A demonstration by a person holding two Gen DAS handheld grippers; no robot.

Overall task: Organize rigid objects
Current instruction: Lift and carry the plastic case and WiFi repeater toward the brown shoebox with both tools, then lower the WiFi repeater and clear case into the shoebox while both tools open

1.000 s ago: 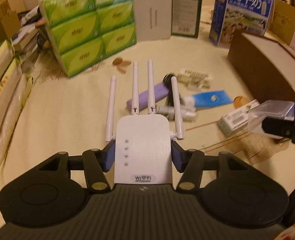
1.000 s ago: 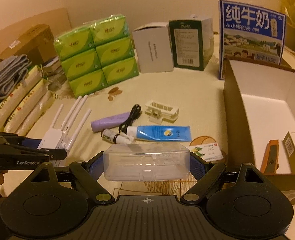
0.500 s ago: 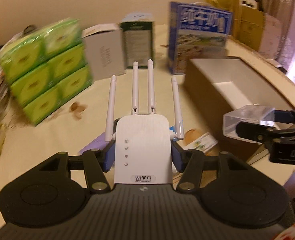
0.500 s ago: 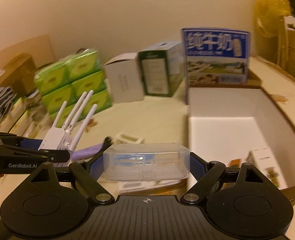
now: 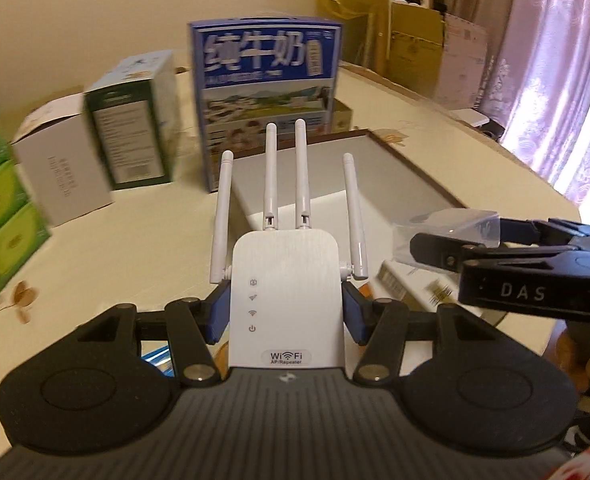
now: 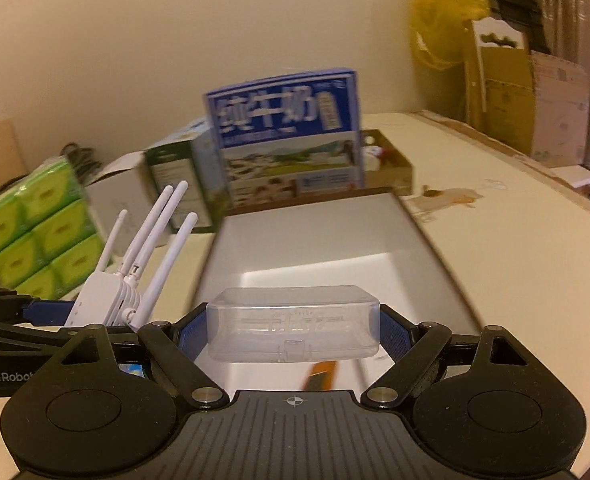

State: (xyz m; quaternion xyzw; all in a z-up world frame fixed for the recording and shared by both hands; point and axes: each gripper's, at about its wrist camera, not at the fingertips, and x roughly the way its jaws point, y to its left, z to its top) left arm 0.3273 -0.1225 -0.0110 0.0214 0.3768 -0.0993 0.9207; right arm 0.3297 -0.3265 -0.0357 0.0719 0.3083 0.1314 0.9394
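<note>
left tongs (image 5: 286, 316) clamp WiFi repeater (image 5: 286, 300) just short of open box (image 6: 315, 248) | right tongs (image 6: 293, 330) grip clear case (image 6: 293, 328) over box | risk: antennas snag rim, tongs collide; box contents blurred, possibly crowded

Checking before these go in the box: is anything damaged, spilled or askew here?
Nothing stands out. The WiFi repeater sits straight in the left gripper, the clear plastic case level in the right gripper, above the open box.
</note>
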